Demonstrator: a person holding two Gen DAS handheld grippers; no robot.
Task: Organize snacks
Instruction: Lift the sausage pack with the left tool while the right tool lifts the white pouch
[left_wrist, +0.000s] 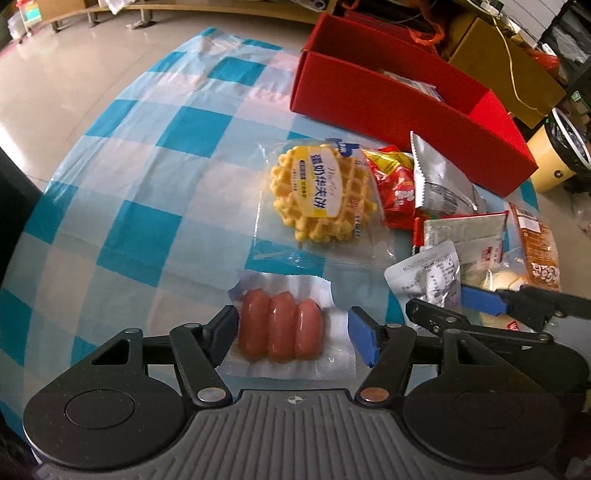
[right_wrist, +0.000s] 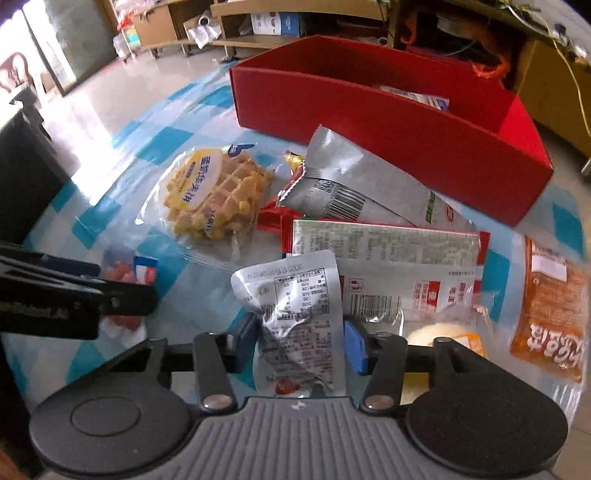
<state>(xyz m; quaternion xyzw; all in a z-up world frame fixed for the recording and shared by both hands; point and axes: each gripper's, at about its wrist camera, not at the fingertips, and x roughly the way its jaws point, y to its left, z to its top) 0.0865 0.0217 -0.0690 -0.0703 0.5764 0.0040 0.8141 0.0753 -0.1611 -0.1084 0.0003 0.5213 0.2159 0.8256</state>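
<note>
A clear pack of three pink sausages (left_wrist: 280, 328) lies between the fingers of my left gripper (left_wrist: 291, 332), which is shut on its two sides just above the blue checked cloth (left_wrist: 155, 192). My right gripper (right_wrist: 301, 343) is shut on a crumpled silver pouch (right_wrist: 295, 295) with a printed label, at the near edge of the snack pile. In the left wrist view that pouch (left_wrist: 428, 273) and the right gripper's blue pad (left_wrist: 480, 299) show at the right. A wrapped yellow waffle (left_wrist: 321, 192) lies beyond the sausages. The red box (right_wrist: 369, 122) stands behind the pile.
The pile holds a long silver packet (right_wrist: 354, 184), a red-edged flat packet (right_wrist: 384, 240), an orange packet (right_wrist: 550, 325) and a pale bun pack (right_wrist: 443, 336). One packet (right_wrist: 417, 96) lies in the red box. Cardboard boxes (left_wrist: 506, 62) and a bin (left_wrist: 557, 151) stand behind.
</note>
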